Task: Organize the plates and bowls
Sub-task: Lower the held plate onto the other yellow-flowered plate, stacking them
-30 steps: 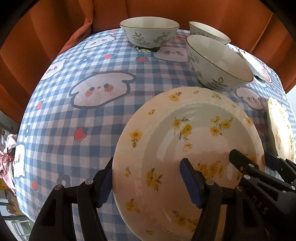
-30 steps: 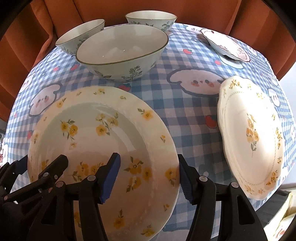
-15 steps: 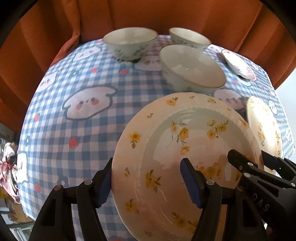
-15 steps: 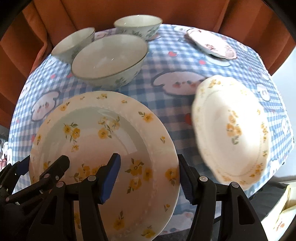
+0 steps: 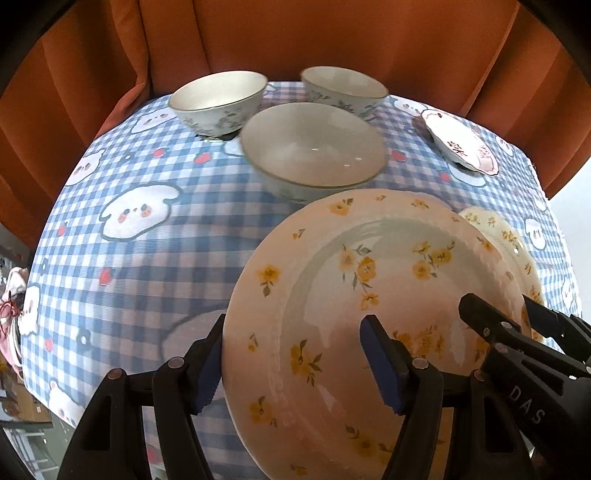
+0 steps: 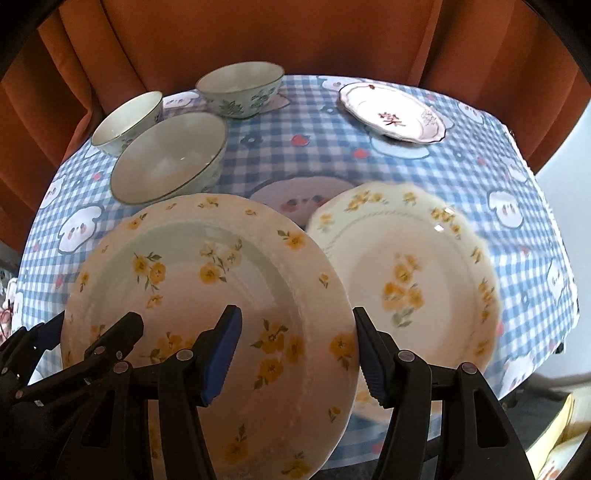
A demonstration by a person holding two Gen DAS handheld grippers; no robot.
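Observation:
Both grippers hold one cream deep plate with yellow flowers [image 5: 369, 280] [image 6: 207, 273] above the checked tablecloth. My left gripper [image 5: 295, 332] is clamped on its left rim, one finger outside the edge and one inside the well. On the right rim sits my right gripper [image 6: 295, 314], set the same way; its black fingers [image 5: 495, 325] also show in the left wrist view. A scalloped plate with yellow flowers [image 6: 410, 280] [image 5: 498, 232] lies flat on the cloth to the right, partly behind the held plate.
A large white bowl [image 5: 314, 147] [image 6: 170, 158] stands just beyond the held plate. Two smaller bowls [image 5: 218, 96] [image 5: 343, 86] sit at the back. At the back right is a small pink-rimmed plate [image 6: 391, 114]. Orange curtain [image 5: 332, 33] surrounds the table; its right edge [image 6: 554, 258] drops off.
The held plate has risen off the cloth and travelled right with both grippers. The bowls now look farther away, and the scalloped plate lies partly behind the held plate's right edge.

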